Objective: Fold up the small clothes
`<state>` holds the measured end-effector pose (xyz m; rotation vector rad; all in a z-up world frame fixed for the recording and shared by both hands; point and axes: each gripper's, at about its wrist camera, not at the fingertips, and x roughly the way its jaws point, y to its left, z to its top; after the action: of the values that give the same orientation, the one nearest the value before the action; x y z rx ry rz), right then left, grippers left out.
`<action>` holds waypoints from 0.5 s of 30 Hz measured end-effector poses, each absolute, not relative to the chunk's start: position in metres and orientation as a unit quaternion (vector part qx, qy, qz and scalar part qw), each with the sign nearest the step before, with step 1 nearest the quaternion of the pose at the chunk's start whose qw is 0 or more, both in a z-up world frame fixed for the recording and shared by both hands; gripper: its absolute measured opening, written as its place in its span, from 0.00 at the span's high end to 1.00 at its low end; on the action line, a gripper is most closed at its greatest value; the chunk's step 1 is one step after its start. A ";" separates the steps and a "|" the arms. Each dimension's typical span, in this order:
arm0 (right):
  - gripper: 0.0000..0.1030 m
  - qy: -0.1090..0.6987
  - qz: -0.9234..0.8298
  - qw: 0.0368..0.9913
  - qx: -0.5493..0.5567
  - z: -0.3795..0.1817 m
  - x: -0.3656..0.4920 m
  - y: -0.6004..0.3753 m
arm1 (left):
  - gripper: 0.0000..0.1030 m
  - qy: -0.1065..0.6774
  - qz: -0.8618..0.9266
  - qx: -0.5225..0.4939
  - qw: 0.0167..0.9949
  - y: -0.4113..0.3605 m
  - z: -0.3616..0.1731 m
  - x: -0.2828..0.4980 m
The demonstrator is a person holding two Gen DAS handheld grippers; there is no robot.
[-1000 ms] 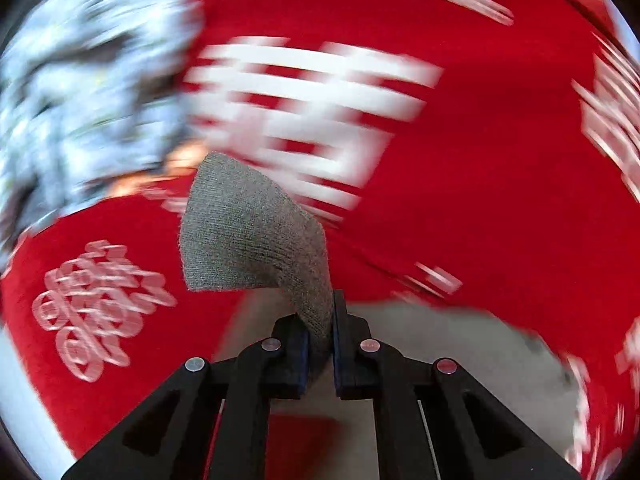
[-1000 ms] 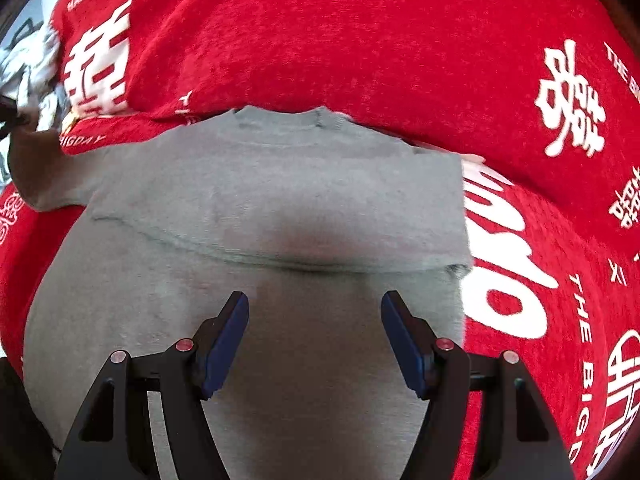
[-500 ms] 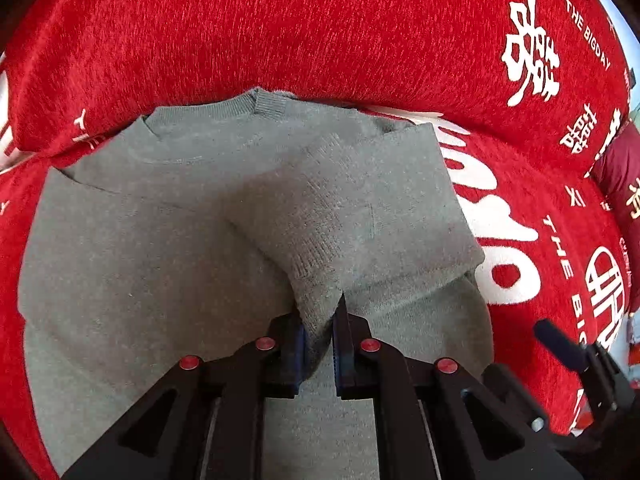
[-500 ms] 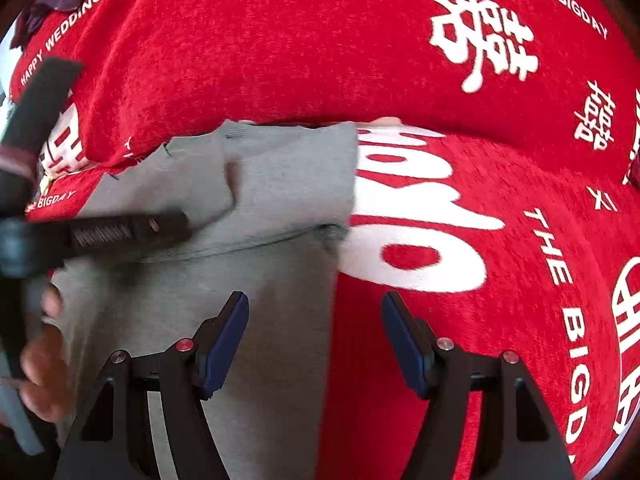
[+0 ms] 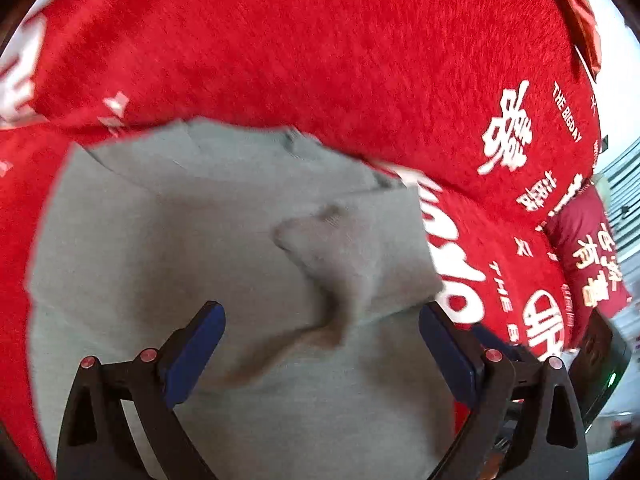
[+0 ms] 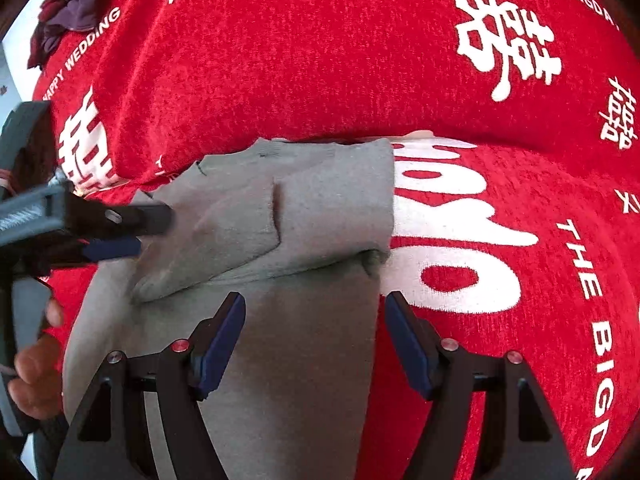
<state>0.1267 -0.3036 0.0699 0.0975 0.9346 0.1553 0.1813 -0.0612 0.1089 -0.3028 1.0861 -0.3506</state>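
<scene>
Grey knit sweater (image 5: 168,248) flat on red printed fabric (image 5: 320,48), frame centre; left gripper (image 5: 320,344) opening, sleeve (image 5: 340,264) released; right gripper (image 6: 314,340) opening, gripping nothing.

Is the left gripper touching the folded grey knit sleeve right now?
Apart. Left wrist view: left gripper jaws are opening, sleeve lying free between wide-spread pads.

Plain grey knit sweater (image 6: 320,208) on red plush cover (image 6: 300,60) printed with white characters and lettering; dark blue pads (image 6: 222,340) on black gripper fingers; crumpled purple-maroon cloth (image 6: 68,12) beyond.
</scene>
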 end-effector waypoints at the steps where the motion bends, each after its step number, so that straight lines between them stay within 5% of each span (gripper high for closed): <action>1: 0.27 0.448 0.075 0.890 0.044 0.073 0.129 -0.302 | 0.05 0.506 -0.150 -0.140 0.838 -0.051 0.111 0.179; 11: 0.27 0.497 0.076 0.862 -0.073 0.051 0.205 -0.181 | 0.06 0.542 -0.025 -0.230 0.808 0.047 0.058 0.173; 12: 0.65 0.513 0.066 0.853 -0.076 0.042 0.210 -0.180 | 0.06 0.545 -0.022 -0.230 0.806 0.049 0.055 0.170; 13: 0.85 0.529 0.057 0.843 -0.071 0.035 0.212 -0.184 | 0.06 0.547 -0.023 -0.229 0.805 0.050 0.052 0.167; 15: 0.87 0.526 0.062 0.848 -0.011 0.037 0.199 -0.211 | 0.05 0.548 -0.030 -0.216 0.807 0.046 0.052 0.162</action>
<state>0.1987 -0.2109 0.0373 -0.0229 1.1095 0.1317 0.1620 0.0460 0.0520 -0.4626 1.1727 -0.0650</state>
